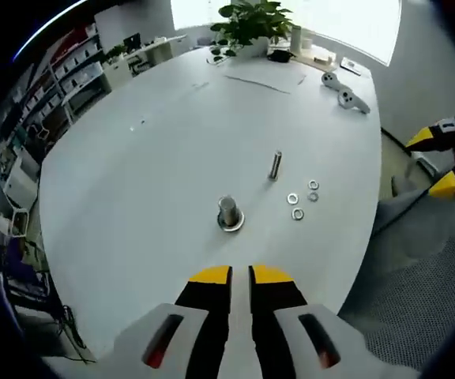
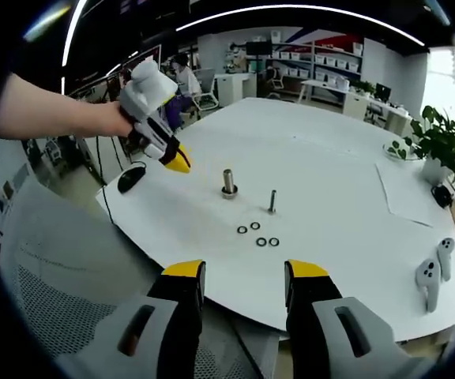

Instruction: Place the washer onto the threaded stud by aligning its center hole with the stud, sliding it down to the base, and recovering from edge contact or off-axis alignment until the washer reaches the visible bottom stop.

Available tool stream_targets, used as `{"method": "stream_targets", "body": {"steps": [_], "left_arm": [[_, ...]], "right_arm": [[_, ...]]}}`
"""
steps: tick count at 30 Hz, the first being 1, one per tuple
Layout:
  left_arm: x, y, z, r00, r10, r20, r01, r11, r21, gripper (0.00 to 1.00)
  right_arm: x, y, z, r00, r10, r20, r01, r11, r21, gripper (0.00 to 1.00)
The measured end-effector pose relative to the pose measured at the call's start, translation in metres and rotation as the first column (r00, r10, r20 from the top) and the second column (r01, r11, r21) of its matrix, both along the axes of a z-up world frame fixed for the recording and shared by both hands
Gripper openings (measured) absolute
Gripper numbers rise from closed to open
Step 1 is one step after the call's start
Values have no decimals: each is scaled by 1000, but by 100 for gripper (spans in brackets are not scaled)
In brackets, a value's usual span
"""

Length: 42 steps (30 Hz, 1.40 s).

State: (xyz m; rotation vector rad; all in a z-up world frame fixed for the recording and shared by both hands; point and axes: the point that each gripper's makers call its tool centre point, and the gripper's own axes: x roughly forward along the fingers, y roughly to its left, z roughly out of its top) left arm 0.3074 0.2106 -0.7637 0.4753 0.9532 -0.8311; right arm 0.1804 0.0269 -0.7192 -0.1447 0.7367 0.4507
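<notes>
Left gripper view looks down over a round white surface (image 1: pixel 133 197), and the threaded stud (image 1: pixel 275 165) stands upright near its middle. That stud is my landmark. Just beside it, toward the near edge, lie the loose washers (image 1: pixel 300 200), flat and apart from one another; four of them are countable in the right gripper view (image 2: pixel 257 234). A thicker post on a round base (image 1: pixel 229 213) stands a little to the other side of the stud; its purpose is unclear, though it may be a second fixture.

The left hand-held gripper (image 1: pixel 240 275) hovers short of the stud with its yellow-tipped jaws drawn almost together, only a thin slit between them and nothing gripped. In the right gripper view it is raised over the surface's edge, held by a person's hand (image 2: pixel 109 120). The right hand-held gripper (image 2: pixel 243 271) sits off the near edge of the surface, jaws spread wide and empty. My guess is that the open one is poised to go for a washer, while the nearly closed one waits clear of the stud. No washer has been lifted yet, so the task looks barely begun.

Beyond the stud, at the far edge, stand a potted plant (image 1: pixel 249 24) and two pale game controllers (image 1: pixel 344 91). Shelving and desks line the room behind, under bright windows.
</notes>
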Motion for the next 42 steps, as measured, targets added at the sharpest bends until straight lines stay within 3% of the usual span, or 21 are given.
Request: {"method": "stream_targets", "body": {"steps": [6, 13, 17, 31, 42], "left_arm": [[-15, 6, 6, 1000, -1, 19, 1, 1000, -18, 9], [-29, 9, 22, 997, 62, 51, -56, 993, -99, 16], [-40, 13, 28, 995, 69, 71, -61, 992, -109, 16], [-74, 34, 43, 982, 179, 67, -163, 966, -201, 21], [-99, 44, 49, 978, 202, 56, -185, 958, -219, 24]], "right_arm": [[-1, 0, -1, 1000, 2, -6, -2, 1000, 0, 43], [-2, 1, -3, 1000, 9, -15, -9, 1000, -2, 43], [-3, 3, -4, 1000, 16, -23, -16, 1000, -2, 43], [-5, 6, -6, 999, 32, -38, -31, 1000, 2, 43], [-6, 7, -9, 998, 40, -51, -40, 999, 6, 43]]}}
